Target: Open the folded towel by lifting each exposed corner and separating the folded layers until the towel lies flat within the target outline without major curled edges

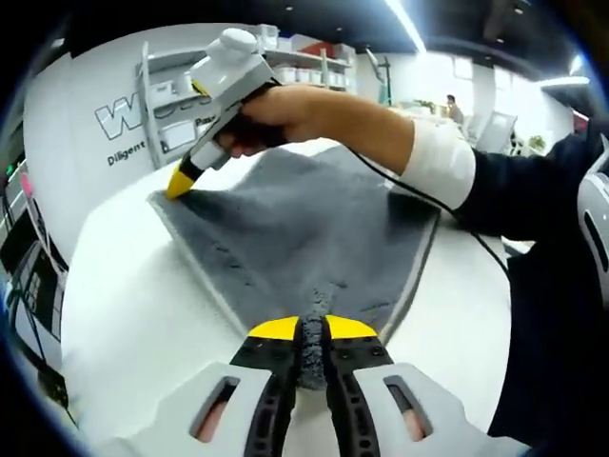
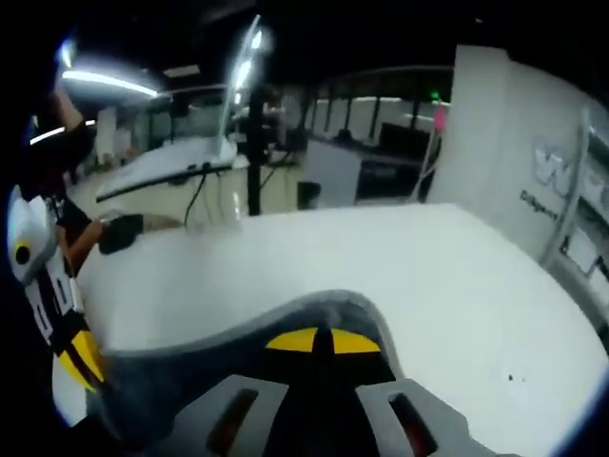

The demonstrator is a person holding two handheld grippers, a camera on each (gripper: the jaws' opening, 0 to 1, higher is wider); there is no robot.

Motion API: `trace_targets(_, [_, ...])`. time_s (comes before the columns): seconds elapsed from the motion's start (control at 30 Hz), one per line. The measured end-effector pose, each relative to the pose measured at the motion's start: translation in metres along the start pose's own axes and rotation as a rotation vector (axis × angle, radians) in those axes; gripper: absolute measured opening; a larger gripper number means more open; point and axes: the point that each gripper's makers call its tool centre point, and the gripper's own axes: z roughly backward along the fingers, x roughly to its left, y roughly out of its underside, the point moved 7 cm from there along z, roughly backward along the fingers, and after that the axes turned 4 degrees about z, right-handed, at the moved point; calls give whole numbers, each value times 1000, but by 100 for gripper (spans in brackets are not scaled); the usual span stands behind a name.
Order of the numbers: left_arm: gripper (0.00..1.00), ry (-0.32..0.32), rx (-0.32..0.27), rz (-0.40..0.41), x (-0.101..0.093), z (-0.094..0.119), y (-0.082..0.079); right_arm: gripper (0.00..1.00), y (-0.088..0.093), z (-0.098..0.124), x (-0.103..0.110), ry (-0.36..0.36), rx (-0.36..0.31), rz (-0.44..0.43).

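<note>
The grey terry-cloth towel [image 1: 304, 238] lies on the white desk [image 1: 133, 314] in the centre of the left gripper view. The left hand-held gripper [image 1: 313, 328] pinches its near corner at the bottom. The right hand-held gripper [image 1: 181, 181], upper left, pinches the far corner; in its own view a grey fold [image 2: 324, 309] curves over its closed yellow tips.

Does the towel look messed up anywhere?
A little. The grey towel lies mostly flat on the white table, but its near edge is bunched into a ridge where the left gripper pinches it. The right gripper holds the far corner.
</note>
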Motion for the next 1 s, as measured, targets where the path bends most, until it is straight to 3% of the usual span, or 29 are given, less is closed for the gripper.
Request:
trace_targets(0.37, [8, -20, 23, 12, 8, 9, 8, 0, -5, -17, -3, 26, -3, -16])
trace_targets(0.57, [4, -50, 65, 16, 14, 9, 14, 0, -7, -28, -2, 30, 15, -14])
trace_targets(0.7, [5, -39, 52, 21, 14, 6, 12, 0, -7, -31, -3, 26, 18, -16])
trace_targets(1.0, [23, -22, 43, -46, 12, -6, 9, 0, 0, -32, 1, 28, 31, -16])
